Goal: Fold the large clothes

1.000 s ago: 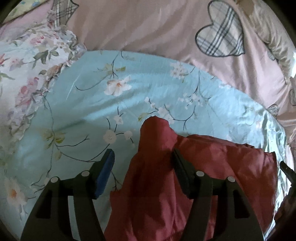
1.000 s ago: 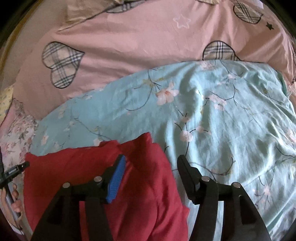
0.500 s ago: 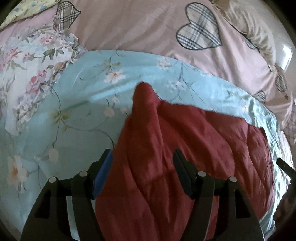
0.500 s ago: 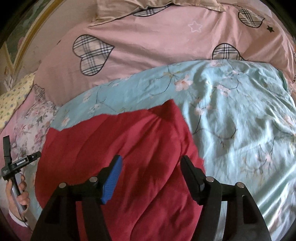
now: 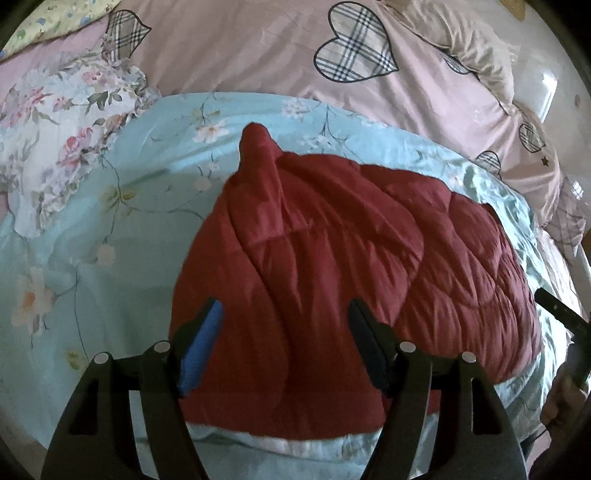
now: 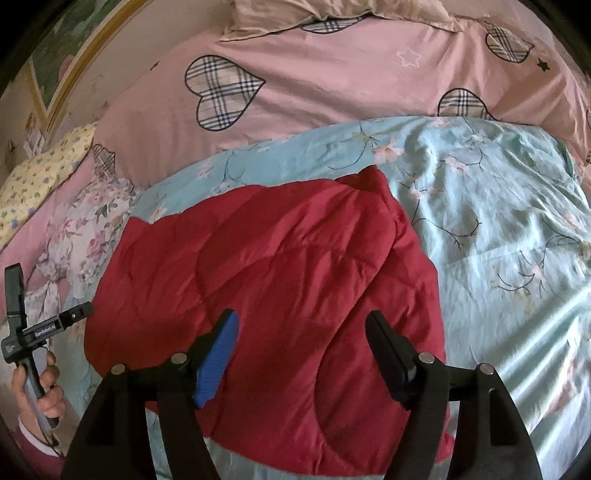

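A bed fills both views, spread with a pale blue floral sheet point(image 5: 122, 229) over a pink duvet with plaid hearts point(image 6: 332, 85).

Seen from the left wrist, the left gripper point(image 5: 286, 332) points down over the near part of a red quilted garment point(image 5: 332, 258). Its jaws have just been opening and stand apart; the red fabric lies below and between them, and neither the blue pad nor the black one presses on it. The garment lies folded in a puffy mound on the blue sheet, with one corner poking up at its far end. To the left lies a white pillow with pink flowers point(image 5: 55, 122); further out, a yellow patterned pillow point(image 5: 62, 18) sits at the top left corner. A beige pillow point(image 5: 469, 44) rests at the top right.

Seen from the right wrist, the right gripper point(image 6: 301, 343) also hangs over the red garment, near its right edge. Its jaws too have just been opening and are spread wide, gripping nothing. At the left edge, the person's left hand point(image 6: 37, 387) holds the handle of the other tool, with a pink sleeve cuff below.
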The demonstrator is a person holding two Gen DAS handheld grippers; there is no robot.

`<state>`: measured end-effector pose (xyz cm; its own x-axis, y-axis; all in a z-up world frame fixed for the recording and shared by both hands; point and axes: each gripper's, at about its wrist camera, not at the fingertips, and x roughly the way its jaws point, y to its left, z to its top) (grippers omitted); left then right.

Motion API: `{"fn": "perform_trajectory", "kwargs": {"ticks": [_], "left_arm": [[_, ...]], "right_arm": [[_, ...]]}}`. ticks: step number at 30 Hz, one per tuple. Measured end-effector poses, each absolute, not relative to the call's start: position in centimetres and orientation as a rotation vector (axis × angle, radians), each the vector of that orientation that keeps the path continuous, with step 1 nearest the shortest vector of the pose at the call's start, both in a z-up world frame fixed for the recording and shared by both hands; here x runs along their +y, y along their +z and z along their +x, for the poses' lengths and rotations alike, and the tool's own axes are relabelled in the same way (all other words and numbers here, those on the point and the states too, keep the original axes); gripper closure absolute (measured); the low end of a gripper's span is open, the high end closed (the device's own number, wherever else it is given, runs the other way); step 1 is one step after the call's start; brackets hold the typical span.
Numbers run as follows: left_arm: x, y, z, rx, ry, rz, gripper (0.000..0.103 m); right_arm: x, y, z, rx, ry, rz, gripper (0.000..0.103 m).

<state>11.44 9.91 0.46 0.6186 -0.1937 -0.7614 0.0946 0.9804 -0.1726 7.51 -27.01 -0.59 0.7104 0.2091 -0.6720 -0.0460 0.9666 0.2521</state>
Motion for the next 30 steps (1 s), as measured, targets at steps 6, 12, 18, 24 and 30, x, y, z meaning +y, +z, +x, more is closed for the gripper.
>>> {"fn": "perform_trajectory", "kwargs": {"ticks": [6, 12, 18, 24, 30], "left_arm": [[9.0, 0.3, 9.8, 0.892, -0.193, -0.113, 0.033], [7.4, -0.8, 8.6, 0.922, -0.214, -0.092, 0.033], [6.4, -1.6, 8.1, 0.935, -0.181, -0.033, 0.021], [6.6, -2.7, 9.1, 0.957, -0.150, -0.015, 0.009], [6.4, -3.9, 10.4, 0.985, -0.116, 0.004, 0.000]], "right_arm": [[-25.1, -0.9, 6.3, 0.769, 0.155, 0.193, 0.027], [-23.4, -1.9, 5.6, 0.783, 0.147, 0.146, 0.027], [-23.8, -3.4, 5.3, 0.812, 0.066, 0.100, 0.027], [-24.4, -4.7, 5.6, 0.835, 0.055, 0.103, 0.026], [-24.6, -5.5, 6.1, 0.843, 0.052, 0.109, 0.023]]}}
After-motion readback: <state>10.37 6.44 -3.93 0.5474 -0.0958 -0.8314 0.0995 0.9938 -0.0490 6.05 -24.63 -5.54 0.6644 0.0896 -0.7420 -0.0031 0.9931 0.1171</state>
